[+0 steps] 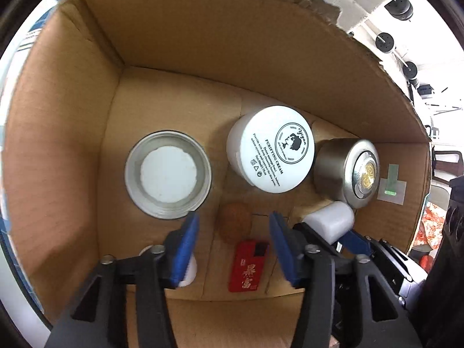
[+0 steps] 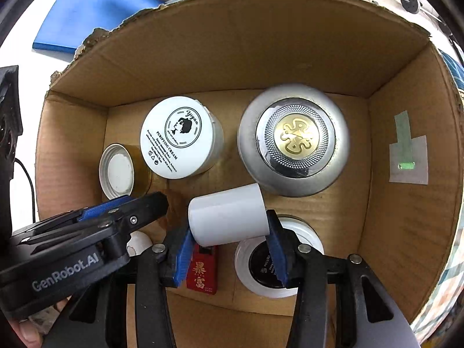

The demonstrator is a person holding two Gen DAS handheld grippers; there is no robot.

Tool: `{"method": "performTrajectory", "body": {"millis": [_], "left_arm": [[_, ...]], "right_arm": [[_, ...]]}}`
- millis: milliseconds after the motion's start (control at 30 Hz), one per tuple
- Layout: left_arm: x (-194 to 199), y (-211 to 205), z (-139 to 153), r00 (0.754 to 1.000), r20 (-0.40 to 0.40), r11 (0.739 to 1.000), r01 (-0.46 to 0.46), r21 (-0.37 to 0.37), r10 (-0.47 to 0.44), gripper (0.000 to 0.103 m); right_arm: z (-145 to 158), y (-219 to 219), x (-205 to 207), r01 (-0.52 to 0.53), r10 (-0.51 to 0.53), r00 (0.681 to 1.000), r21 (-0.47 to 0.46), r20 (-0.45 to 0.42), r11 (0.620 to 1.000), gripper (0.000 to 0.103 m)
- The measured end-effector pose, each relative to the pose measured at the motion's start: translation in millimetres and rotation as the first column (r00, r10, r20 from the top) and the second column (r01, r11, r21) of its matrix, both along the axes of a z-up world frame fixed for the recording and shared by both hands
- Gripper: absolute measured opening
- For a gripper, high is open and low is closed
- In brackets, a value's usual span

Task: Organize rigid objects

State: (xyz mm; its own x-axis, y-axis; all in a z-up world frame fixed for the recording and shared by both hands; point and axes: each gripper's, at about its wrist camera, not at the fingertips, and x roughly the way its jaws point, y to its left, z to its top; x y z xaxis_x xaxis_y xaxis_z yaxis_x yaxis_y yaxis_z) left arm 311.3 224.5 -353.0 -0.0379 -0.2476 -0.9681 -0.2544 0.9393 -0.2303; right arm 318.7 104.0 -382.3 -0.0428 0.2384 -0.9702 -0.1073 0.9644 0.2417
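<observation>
Both grippers reach into a cardboard box. My right gripper is shut on a white cylinder, held on its side above the box floor; the cylinder also shows in the left wrist view. My left gripper is open and empty above a brown round object and a red lighter. In the box stand a white purifying cream jar, a silver tin with a gold emblem and a metal-lidded jar.
A white jar with a dark top stands under my right gripper. A small white object lies under my left finger. A taped label sticks to the box's right wall. A blue sheet lies outside behind the box.
</observation>
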Motion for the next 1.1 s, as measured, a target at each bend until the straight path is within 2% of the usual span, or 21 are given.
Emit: {"method": "performTrajectory", "body": {"millis": [167, 200, 267, 367, 500, 567, 633, 867, 1100], "left_arm": [[-10, -3, 19, 0.999, 0.035, 0.998, 0.014, 0.054, -0.016, 0.066], [-13, -3, 25, 0.999, 0.044, 0.998, 0.010, 0.064, -0.013, 0.074], [-20, -3, 34, 0.998, 0.066, 0.997, -0.001, 0.073, -0.004, 0.082], [-31, -3, 48, 0.995, 0.104, 0.994, 0.002, 0.109, -0.014, 0.085], [-45, -5, 67, 0.987, 0.154, 0.987, 0.017, 0.162, -0.042, 0.103], [-52, -5, 73, 0.985, 0.161, 0.982, 0.028, 0.185, -0.058, 0.103], [-47, -6, 78, 0.985, 0.158, 0.979, 0.033, 0.199, -0.066, 0.103], [-63, 5, 95, 0.980, 0.192, 0.977, 0.018, 0.214, -0.060, 0.103], [-79, -2, 117, 0.971, 0.230, 0.975, 0.016, 0.220, -0.068, 0.103]], "right_arm": [[10, -4, 2, 0.017, -0.017, 1.000, -0.038, 0.020, 0.999, 0.072], [12, -4, 1, 0.017, -0.015, 0.999, -0.058, 0.028, 0.998, 0.074], [16, -5, -3, 0.009, -0.006, 0.999, -0.080, 0.039, 0.997, 0.075], [23, -4, -12, 0.001, 0.007, 0.998, -0.129, 0.055, 0.992, 0.075], [37, 3, -23, -0.007, 0.020, 0.996, -0.163, 0.081, 0.987, 0.081], [43, 2, -27, -0.004, 0.021, 0.995, -0.172, 0.097, 0.985, 0.097], [44, 5, -34, 0.002, 0.018, 0.994, -0.177, 0.111, 0.984, 0.103], [74, -32, -46, 0.031, -0.008, 0.992, -0.174, 0.128, 0.984, 0.103], [102, -47, -63, 0.038, -0.011, 0.988, -0.168, 0.157, 0.985, 0.103]]}}
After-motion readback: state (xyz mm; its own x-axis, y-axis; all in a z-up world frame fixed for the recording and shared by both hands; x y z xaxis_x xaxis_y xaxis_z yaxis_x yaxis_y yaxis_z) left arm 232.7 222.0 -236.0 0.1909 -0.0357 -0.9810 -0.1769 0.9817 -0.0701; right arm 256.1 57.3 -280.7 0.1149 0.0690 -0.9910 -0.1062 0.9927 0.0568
